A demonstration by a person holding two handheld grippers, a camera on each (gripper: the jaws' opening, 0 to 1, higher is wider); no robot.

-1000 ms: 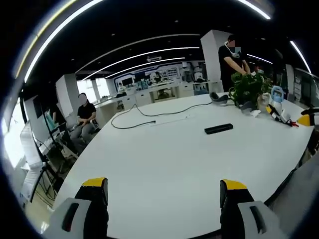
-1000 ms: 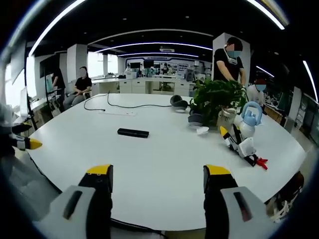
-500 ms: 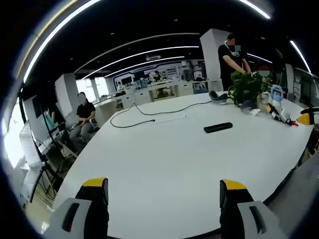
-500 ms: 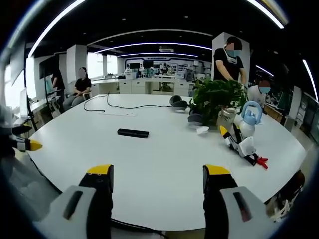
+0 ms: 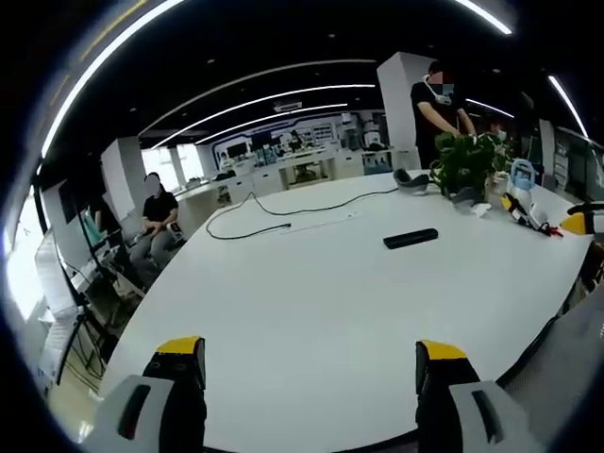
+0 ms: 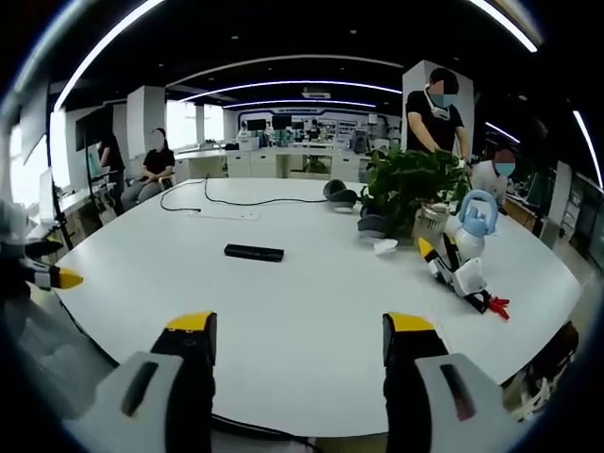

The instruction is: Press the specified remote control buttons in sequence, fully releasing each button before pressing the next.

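So from where I'm sitting both grippers are hanging back at the near edge of the big white table (image 6: 311, 377), nothing in either one — the left gripper (image 5: 310, 377) has its jaws wide apart and the right gripper (image 6: 298, 349) is the same, spread and empty. The remote control (image 6: 254, 252) lies flat out in the middle of the table, well apart from both grippers; in the left gripper view it's the dark bar at (image 5: 411, 239). Biggest worry as I see it: it's a slim, light thing on a slick top, so if I come down on a button off-centre with one jaw tip it'll probably skid or spin instead of registering the press. With the jaws this wide I'd also risk mashing two buttons at once, or not lifting clear before the next one — which breaks the whole "full release" rule. There's clutter on the far right too: a potted plant (image 6: 408, 192), a blue-and-white kettle-looking thing (image 6: 475, 224) and another gripper lying by it (image 6: 451, 269), plus a black cable (image 6: 241, 199) snaking across the back, so a sloppy reach could knock stuff. As for writing, I can't read any brand or button labels on the remote from here; it's too small.
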